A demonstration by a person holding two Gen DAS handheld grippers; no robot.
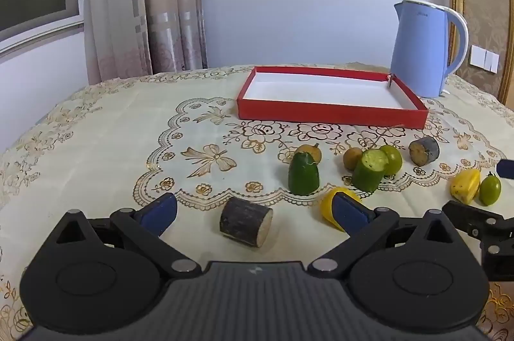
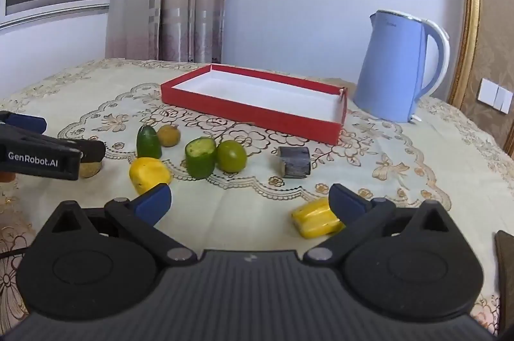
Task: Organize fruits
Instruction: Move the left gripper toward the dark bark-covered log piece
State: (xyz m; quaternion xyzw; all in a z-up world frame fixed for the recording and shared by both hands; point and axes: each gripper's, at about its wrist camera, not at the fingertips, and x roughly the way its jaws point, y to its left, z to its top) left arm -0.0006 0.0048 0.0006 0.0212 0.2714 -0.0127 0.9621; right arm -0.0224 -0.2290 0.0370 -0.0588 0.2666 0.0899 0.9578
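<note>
A shallow red box (image 1: 331, 113) with a white inside stands empty at the back of the table; it also shows in the right wrist view (image 2: 253, 113). Loose pieces lie in front: two green cucumber pieces (image 1: 303, 174) (image 1: 369, 169), a green round fruit (image 1: 392, 159), two brown fruits (image 1: 351, 158), dark stubs (image 1: 245, 222) (image 1: 424, 150), yellow pieces (image 1: 465, 185) (image 2: 149, 174). My left gripper (image 1: 253, 209) is open around the near dark stub. My right gripper (image 2: 249, 201) is open, a yellow piece (image 2: 316, 222) by its right finger.
A light blue kettle (image 1: 424, 52) stands at the back right beside the box. An embroidered cloth (image 1: 112, 148) covers the table. A small green fruit (image 1: 490, 188) lies at the far right. A curtain and window are behind.
</note>
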